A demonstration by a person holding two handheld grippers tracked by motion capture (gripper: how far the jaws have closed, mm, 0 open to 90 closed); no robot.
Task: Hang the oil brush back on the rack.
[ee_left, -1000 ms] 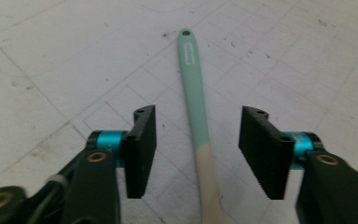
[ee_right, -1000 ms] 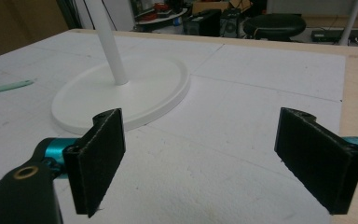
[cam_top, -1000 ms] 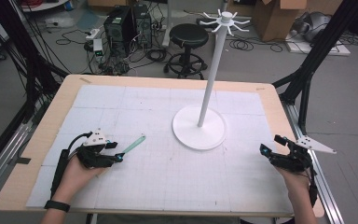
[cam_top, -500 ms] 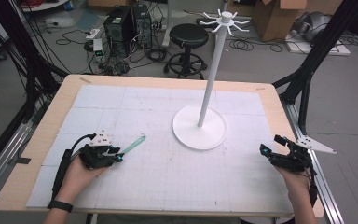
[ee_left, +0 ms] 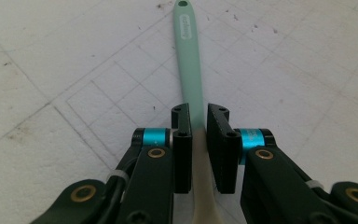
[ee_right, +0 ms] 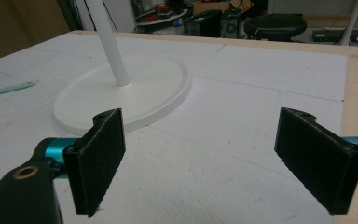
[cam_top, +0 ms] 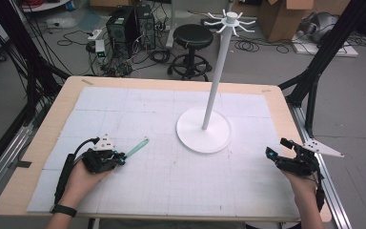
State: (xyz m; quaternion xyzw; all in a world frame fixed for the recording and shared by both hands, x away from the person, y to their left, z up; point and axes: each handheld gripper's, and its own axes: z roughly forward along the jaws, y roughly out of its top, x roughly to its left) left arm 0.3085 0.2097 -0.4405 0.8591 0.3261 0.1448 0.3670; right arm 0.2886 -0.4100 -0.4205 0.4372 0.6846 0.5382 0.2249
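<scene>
Lower left of the high view: left gripper point(cam_top: 119, 158) clamping a mint spatula point(cam_top: 136, 148) flat on the white mat point(cam_top: 171, 181), handle pointing up-right; lower right: right gripper point(cam_top: 279, 153) resting with jaws spread wide, holding nothing; frame centre: white stand point(cam_top: 204, 133) rising upright; beyond, stool point(cam_top: 193, 37) standing on the floor

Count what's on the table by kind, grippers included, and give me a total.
Grippers: 2, left closing around the utensil, right open over bare mat.
Utensils: 1, mint handle flat on the mat.
Stands: 1, white pole stand with hooks on top.
Total: 4
</scene>
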